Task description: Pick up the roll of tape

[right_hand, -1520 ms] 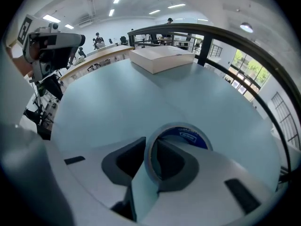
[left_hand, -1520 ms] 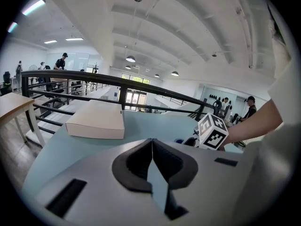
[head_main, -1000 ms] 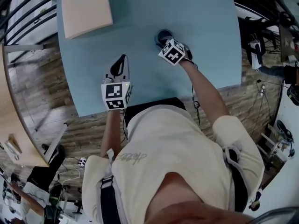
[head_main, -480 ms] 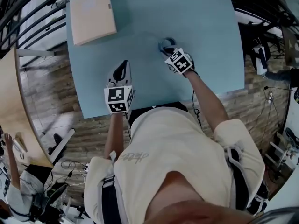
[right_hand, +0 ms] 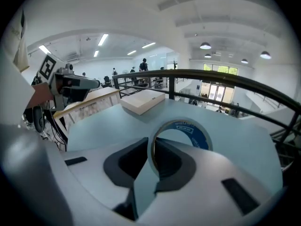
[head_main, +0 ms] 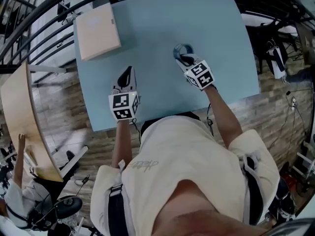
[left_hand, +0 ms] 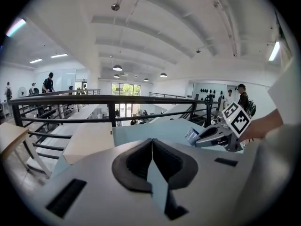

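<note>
The roll of tape [head_main: 183, 52], a thin ring with a blue inner label, is gripped on edge by my right gripper [head_main: 185, 59] above the light blue table [head_main: 147, 28]. In the right gripper view the roll [right_hand: 190, 132] stands upright, its near wall pinched between the dark pads [right_hand: 165, 160]; that gripper [right_hand: 153, 150] is shut on it. My left gripper [head_main: 127, 73] hovers over the table's near left part, jaws shut and empty. In the left gripper view its tips [left_hand: 152, 143] meet, and the right gripper [left_hand: 212, 135] with the tape [left_hand: 191, 136] shows to the right.
A flat beige box [head_main: 97, 30] lies at the table's far left corner, also seen as a box [right_hand: 142, 101] ahead of the right gripper. A black railing [right_hand: 221, 76] runs beyond the far edge. A wooden desk [head_main: 17, 117] stands left, with people below.
My right gripper has risen with the tape roll, lifting it off the table and tilting. The left gripper has also come up a little, still shut.
</note>
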A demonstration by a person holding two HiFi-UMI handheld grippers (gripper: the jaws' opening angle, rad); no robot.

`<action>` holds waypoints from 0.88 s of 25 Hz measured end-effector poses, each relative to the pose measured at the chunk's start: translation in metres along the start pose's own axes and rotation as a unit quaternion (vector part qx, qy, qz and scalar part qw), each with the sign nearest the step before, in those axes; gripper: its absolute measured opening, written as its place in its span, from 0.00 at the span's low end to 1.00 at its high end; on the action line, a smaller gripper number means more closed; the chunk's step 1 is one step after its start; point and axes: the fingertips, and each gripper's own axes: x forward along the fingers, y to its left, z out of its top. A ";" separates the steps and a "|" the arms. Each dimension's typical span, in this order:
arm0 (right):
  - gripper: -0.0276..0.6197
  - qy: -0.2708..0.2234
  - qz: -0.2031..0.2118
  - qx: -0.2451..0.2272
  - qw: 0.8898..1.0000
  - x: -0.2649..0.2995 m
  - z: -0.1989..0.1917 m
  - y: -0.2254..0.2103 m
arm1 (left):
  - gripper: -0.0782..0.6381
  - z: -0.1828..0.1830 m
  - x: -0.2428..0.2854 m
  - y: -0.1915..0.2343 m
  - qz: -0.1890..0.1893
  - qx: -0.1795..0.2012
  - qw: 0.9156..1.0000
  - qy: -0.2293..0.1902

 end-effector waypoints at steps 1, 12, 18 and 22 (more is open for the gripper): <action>0.12 -0.013 -0.003 0.005 1.000 -0.009 0.004 -0.002 | 0.14 0.003 0.000 -0.002 0.002 0.004 1.000 -0.001; 0.12 -0.125 -0.030 0.012 0.992 -0.093 0.038 -0.006 | 0.14 0.029 -0.011 -0.025 0.002 0.037 0.999 -0.012; 0.12 -0.174 -0.034 0.016 0.984 -0.129 0.058 -0.004 | 0.14 0.048 -0.021 -0.039 -0.004 0.051 0.998 -0.029; 0.12 -0.199 -0.037 0.005 0.979 -0.152 0.072 -0.001 | 0.14 0.064 -0.028 -0.047 -0.018 0.037 0.998 -0.044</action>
